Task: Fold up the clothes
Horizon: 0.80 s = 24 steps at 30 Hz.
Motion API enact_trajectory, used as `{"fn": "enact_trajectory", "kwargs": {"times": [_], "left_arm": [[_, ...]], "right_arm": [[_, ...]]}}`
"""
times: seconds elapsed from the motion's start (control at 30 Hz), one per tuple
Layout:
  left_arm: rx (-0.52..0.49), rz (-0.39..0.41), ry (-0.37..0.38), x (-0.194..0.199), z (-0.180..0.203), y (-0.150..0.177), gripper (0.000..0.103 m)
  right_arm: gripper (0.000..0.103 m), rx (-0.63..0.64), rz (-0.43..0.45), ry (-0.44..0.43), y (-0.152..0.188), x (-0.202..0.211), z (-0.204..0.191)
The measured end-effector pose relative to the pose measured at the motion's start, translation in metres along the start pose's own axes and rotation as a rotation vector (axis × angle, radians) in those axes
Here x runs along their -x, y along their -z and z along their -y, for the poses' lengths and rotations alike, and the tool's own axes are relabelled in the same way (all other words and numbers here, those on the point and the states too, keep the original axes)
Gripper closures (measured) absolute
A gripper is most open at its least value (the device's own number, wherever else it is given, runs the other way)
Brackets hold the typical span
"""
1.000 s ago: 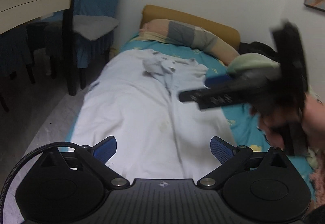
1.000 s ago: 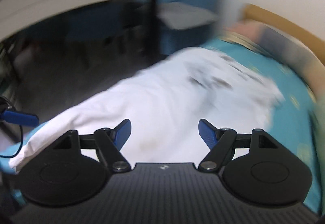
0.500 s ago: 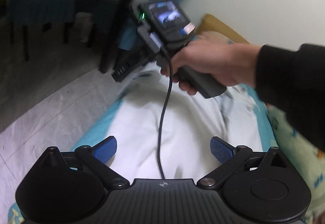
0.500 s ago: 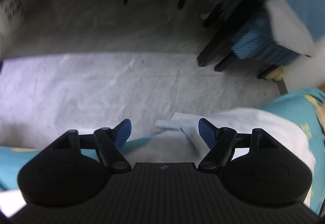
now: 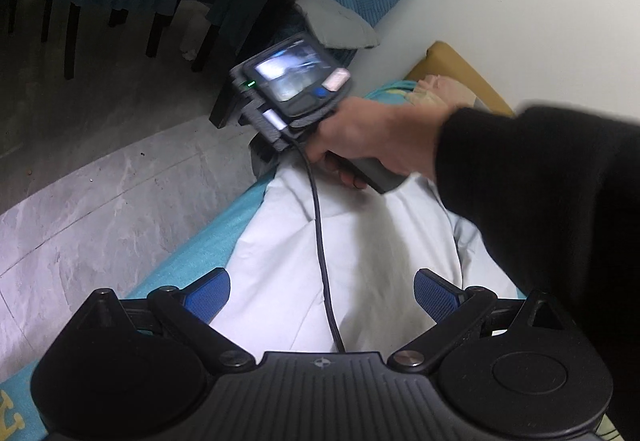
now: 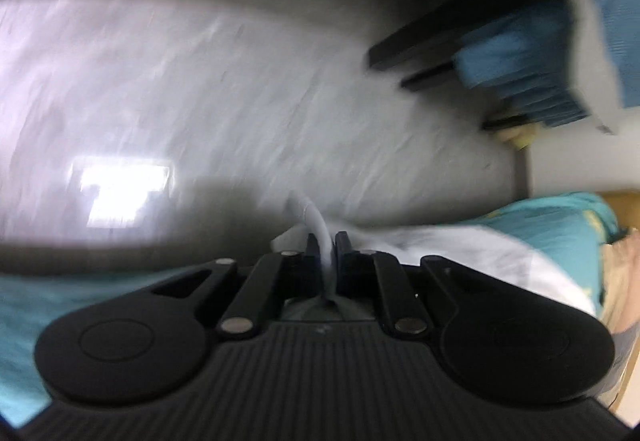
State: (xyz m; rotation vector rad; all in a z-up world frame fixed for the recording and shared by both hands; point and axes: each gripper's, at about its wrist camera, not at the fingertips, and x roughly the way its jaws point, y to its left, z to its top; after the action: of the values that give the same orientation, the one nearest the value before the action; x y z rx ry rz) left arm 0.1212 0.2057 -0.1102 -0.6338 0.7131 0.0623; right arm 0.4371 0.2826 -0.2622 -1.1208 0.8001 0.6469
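My left gripper (image 5: 322, 291) hung with its blue pads spread wide apart, nothing between them. Straight ahead of it and below lay the white garment (image 5: 352, 241), spread flat on the bed (image 5: 208, 241), whose teal cover showed along the garment's left edge. A black cable (image 5: 320, 241) ran over the cloth from under my left gripper up toward my right hand (image 5: 372, 141).

That hand, coming out of a black sleeve (image 5: 532, 201), crossed in front of the left gripper from the right and held the handle of the other device, whose small lit screen (image 5: 292, 77) faced back at me. It sat over the far left edge of the garment, near the side of the bed.

My right gripper (image 6: 325, 245) was pressed together, pinching a narrow fold of the white garment (image 6: 320, 229) that stood up between the fingers. The rest of the cloth trailed off to the right of it over the teal cover. Beyond the gripper lay the grey floor (image 6: 240, 81), blurred, and up to the right a chair (image 6: 540, 53) with dark legs and a blue cover.
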Motion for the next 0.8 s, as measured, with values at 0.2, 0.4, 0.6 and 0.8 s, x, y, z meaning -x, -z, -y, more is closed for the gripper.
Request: {"fn": "enact_trajectory", "kwargs": {"times": [0.2,0.4,0.6,0.8], "left_arm": [[0.022,0.047,0.025,0.007,-0.002,-0.001,0.003],[0.017,0.059,0.060,0.011,0.006,0.000,0.003],[-0.111,0.060,0.091,0.013,0.031,0.009,0.003],[-0.201,0.014,0.092,-0.003,0.048,0.018,0.003]], "right_arm": [[0.094,-0.403,0.324,0.195,0.047,0.090,0.063],[0.094,-0.859,0.421,0.295,0.142,0.126,0.097],[0.092,-1.318,0.366,0.331,0.257,0.127,0.112],[0.051,-1.617,0.340,0.300,0.332,0.139,0.119]]}}
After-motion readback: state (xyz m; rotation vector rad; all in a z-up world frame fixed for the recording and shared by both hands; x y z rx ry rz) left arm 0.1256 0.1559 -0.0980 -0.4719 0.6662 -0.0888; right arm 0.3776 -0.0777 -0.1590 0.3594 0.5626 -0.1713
